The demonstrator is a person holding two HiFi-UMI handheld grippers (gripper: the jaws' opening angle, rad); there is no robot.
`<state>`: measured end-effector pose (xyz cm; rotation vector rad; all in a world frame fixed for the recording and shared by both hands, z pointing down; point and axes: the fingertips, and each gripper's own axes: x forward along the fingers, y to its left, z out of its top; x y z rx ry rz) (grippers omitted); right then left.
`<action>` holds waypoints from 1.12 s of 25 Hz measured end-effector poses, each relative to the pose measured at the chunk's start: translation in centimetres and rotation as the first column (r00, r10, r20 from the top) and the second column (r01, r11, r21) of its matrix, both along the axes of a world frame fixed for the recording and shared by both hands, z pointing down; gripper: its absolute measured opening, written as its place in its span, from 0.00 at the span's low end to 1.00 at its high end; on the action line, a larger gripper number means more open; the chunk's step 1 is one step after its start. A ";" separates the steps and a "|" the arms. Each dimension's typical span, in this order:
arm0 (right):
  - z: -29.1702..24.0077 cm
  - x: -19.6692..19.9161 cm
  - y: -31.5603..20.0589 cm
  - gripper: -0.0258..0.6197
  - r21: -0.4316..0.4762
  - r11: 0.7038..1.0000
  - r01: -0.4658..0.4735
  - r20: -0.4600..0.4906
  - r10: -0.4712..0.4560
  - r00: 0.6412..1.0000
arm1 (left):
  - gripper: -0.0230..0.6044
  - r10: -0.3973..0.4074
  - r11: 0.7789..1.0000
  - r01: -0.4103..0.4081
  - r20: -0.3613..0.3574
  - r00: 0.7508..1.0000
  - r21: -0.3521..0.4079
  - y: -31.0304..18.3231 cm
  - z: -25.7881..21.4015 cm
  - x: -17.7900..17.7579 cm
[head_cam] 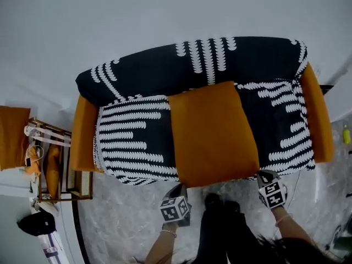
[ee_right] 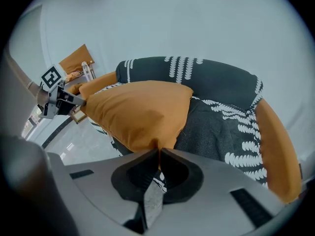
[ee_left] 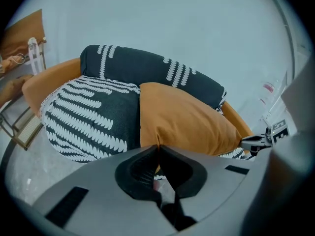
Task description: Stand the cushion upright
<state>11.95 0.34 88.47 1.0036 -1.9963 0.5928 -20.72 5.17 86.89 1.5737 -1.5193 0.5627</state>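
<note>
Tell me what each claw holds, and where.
Both grip the orange cushion by its near edge: left claw at its left corner, right claw at its right corner.

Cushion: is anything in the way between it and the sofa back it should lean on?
Nothing visible does. The cushion lies on the seat, its far edge at the backrest; nothing else lies on the seat. The left gripper and right gripper are each shut on a near corner.

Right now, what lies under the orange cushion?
The black-and-white patterned seat cover shows on both sides of the orange cushion, whose front corners the left gripper and right gripper pinch. The part directly beneath the cushion is hidden.
</note>
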 end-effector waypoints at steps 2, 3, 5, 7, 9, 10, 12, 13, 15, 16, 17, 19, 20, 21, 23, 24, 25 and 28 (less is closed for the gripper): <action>-0.9 0.0 -0.1 0.07 -0.001 1.000 -0.008 0.006 0.008 1.000 | 0.08 0.001 1.000 0.000 -0.004 1.000 0.004 -0.2 -1.1 0.0; -1.4 0.0 -0.1 0.07 -0.002 1.000 -0.016 0.010 0.016 1.000 | 0.08 0.003 1.000 -0.003 -0.005 1.000 0.006 -0.3 -1.6 0.0; -2.3 -0.1 0.0 0.07 -0.004 1.000 -0.030 0.017 0.030 0.999 | 0.08 0.007 1.000 -0.007 -0.004 1.000 0.010 -0.3 -2.7 -0.1; -3.2 -0.1 0.0 0.07 -0.003 0.999 -0.042 0.022 0.042 0.999 | 0.08 0.008 1.000 -0.008 -0.006 1.000 0.016 -0.4 -3.7 -0.1; -4.1 -0.2 -0.4 0.07 0.006 0.999 -0.051 0.027 0.051 0.998 | 0.08 0.006 1.000 -0.006 -0.013 1.000 0.027 -0.8 -4.5 -0.1; -4.7 -0.2 -0.6 0.07 0.012 0.998 -0.055 0.032 0.055 0.998 | 0.08 0.004 0.999 -0.004 -0.016 1.000 0.033 -0.9 -5.0 -0.1; -5.8 -0.4 -0.7 0.07 0.019 0.998 -0.062 0.039 0.061 0.997 | 0.08 -0.002 0.999 0.003 -0.022 1.000 0.040 -0.9 -6.2 -0.3; -6.4 -0.4 -0.6 0.07 0.024 0.998 -0.063 0.041 0.062 0.997 | 0.08 -0.006 0.999 0.007 -0.026 1.000 0.044 -0.9 -6.8 -0.3; -7.7 -0.5 -0.7 0.07 0.034 0.997 -0.063 0.045 0.061 0.997 | 0.08 -0.013 0.998 0.014 -0.032 0.999 0.056 -1.0 -8.1 -0.3; -8.3 -0.5 -0.7 0.07 0.037 0.997 -0.063 0.048 0.061 0.997 | 0.08 -0.014 0.998 0.016 -0.032 0.999 0.063 -1.1 -8.7 -0.3; -8.9 -0.5 -0.7 0.07 0.040 0.997 -0.066 0.051 0.063 0.997 | 0.08 -0.016 0.997 0.018 -0.032 0.999 0.069 -1.2 -9.4 -0.3; -10.1 -0.5 -0.8 0.07 0.048 0.996 -0.071 0.059 0.069 0.996 | 0.08 -0.020 0.996 0.023 -0.031 0.999 0.082 -1.4 -10.8 -0.4; -10.8 -0.5 -0.9 0.07 0.055 0.996 -0.074 0.064 0.070 0.995 | 0.08 -0.025 0.996 0.028 -0.032 0.999 0.090 -1.5 -11.4 -0.5; -11.5 -0.6 -1.1 0.07 0.063 0.995 -0.076 0.068 0.072 0.995 | 0.08 -0.030 0.995 0.033 -0.034 0.999 0.097 -1.6 -12.1 -0.5; -12.9 -0.5 -1.1 0.07 0.074 0.994 -0.085 0.078 0.079 0.994 | 0.08 -0.042 0.993 0.046 -0.040 0.998 0.108 -1.7 -13.4 -0.5; -13.6 -0.5 -1.1 0.07 0.078 0.993 -0.092 0.084 0.085 0.993 | 0.08 -0.049 0.992 0.053 -0.044 0.998 0.112 -1.7 -14.1 -0.5; -14.4 -0.5 -1.0 0.07 0.082 0.992 -0.100 0.091 0.092 0.992 | 0.08 -0.055 0.992 0.060 -0.047 0.997 0.114 -1.7 -14.8 -0.5; -16.7 -0.6 -0.9 0.07 0.094 0.988 -0.124 0.116 0.113 0.987 | 0.08 -0.069 0.990 0.075 -0.052 0.996 0.119 -1.4 -16.7 -0.6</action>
